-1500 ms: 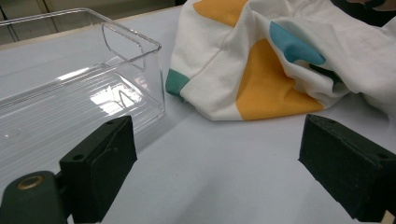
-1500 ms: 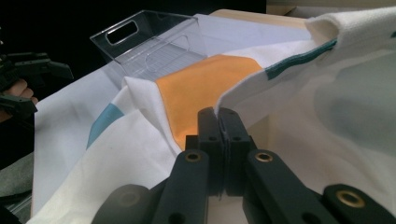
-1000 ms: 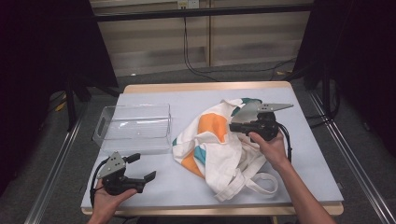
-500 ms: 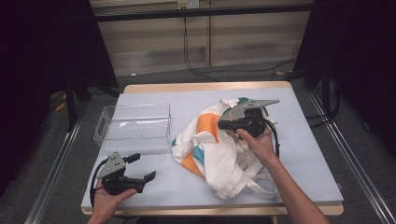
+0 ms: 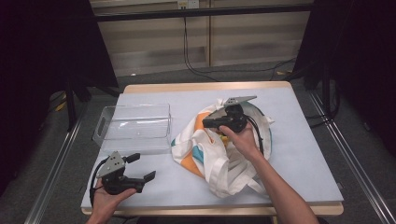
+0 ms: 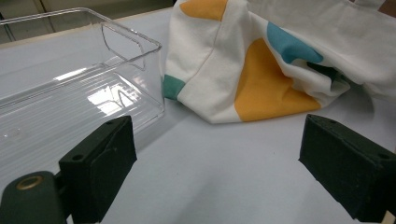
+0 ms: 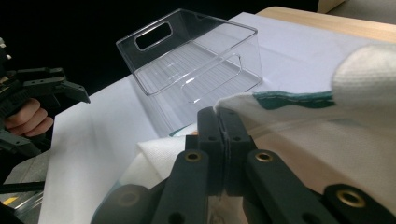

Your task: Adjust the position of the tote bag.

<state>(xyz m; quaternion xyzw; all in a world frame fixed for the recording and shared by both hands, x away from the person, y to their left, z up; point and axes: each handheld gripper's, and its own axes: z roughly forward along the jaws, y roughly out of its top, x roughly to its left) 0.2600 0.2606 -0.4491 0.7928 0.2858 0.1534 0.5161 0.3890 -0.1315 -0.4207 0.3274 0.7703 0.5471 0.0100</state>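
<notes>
Right gripper (image 5: 208, 122): jaws closed, apparently pinching the bag's (image 5: 219, 154) edge.
Left gripper (image 5: 141, 167): jaws apart, holding nothing, near the bin (image 5: 133, 128).

Looked like a lab or recording bay, not a home. Dark curtained surroundings on both sides, black drapes (image 5: 42, 70) blocking off the space. Wooden-edged work table topped with a pale blue-grey mat (image 5: 303, 149), set between grey metal floor rails (image 5: 51, 172). Black cables (image 5: 187, 51) ran down a plain beige panelled back wall (image 5: 149, 42) and across the grey floor. Black stand legs (image 5: 70, 100) stood at the left. Bare, staged surface lit from above.
</notes>
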